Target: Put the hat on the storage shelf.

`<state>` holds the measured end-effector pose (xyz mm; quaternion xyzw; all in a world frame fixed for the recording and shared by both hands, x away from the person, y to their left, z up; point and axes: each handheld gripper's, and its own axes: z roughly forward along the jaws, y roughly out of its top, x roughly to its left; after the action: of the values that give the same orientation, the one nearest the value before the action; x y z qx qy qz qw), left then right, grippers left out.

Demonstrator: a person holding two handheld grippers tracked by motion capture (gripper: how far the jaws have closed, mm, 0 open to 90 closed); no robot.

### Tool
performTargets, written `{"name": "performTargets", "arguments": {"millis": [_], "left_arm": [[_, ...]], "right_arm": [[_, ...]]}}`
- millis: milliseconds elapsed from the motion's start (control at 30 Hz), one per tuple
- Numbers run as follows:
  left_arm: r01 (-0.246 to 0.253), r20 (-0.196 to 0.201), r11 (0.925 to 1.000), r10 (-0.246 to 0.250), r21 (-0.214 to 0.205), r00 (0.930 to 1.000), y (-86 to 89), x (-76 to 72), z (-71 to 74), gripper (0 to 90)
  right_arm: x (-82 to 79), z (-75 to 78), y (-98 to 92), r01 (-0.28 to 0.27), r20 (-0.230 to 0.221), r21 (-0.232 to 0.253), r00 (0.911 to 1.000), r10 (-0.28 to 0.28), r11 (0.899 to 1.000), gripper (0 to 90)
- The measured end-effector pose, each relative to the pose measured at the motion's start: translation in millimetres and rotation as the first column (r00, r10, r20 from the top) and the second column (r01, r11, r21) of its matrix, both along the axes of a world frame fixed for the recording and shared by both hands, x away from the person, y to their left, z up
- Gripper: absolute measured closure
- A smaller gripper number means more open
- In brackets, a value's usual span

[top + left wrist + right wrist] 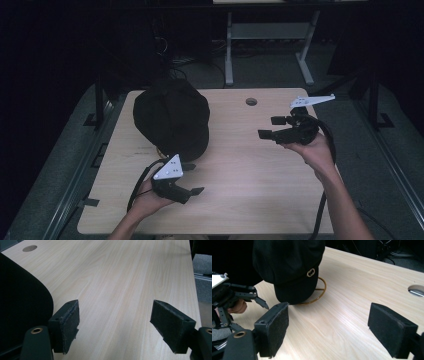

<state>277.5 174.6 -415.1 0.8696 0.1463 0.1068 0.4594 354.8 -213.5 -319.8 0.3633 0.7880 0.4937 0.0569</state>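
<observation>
A black cap [170, 117] sits on the left half of the light wooden table [250, 185]. In the right gripper view the cap [287, 267] carries a gold emblem [310, 272] and rests on a brass wire stand [321, 291]. My left gripper [194, 178] is held just in front of the cap's brim, open and empty. Its pads [71, 322] stand wide apart over bare wood, with the cap [22, 302] at their left. My right gripper [270, 127] hovers at the table's right side, open, pointing toward the cap. Its own view also shows the left gripper [249, 296] beside the cap.
A round cable hole [251, 101] lies in the table's far middle. Behind the table stand the white legs of another desk [229, 50] and some cables on a grey floor. Dark metal frames flank both sides of the table.
</observation>
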Motion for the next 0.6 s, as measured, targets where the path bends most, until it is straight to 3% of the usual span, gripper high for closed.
{"name": "performTargets", "arguments": {"millis": [600], "left_arm": [[0.003, 0.004, 1.0000, -0.003, 0.008, 1.0000, -1.7, -0.6, -1.2, 22.8]], "right_arm": [[-30.1, -30.2, -31.0, 0.050, -0.024, -0.005, 0.9984, -0.051, 0.999, 16.8]]}}
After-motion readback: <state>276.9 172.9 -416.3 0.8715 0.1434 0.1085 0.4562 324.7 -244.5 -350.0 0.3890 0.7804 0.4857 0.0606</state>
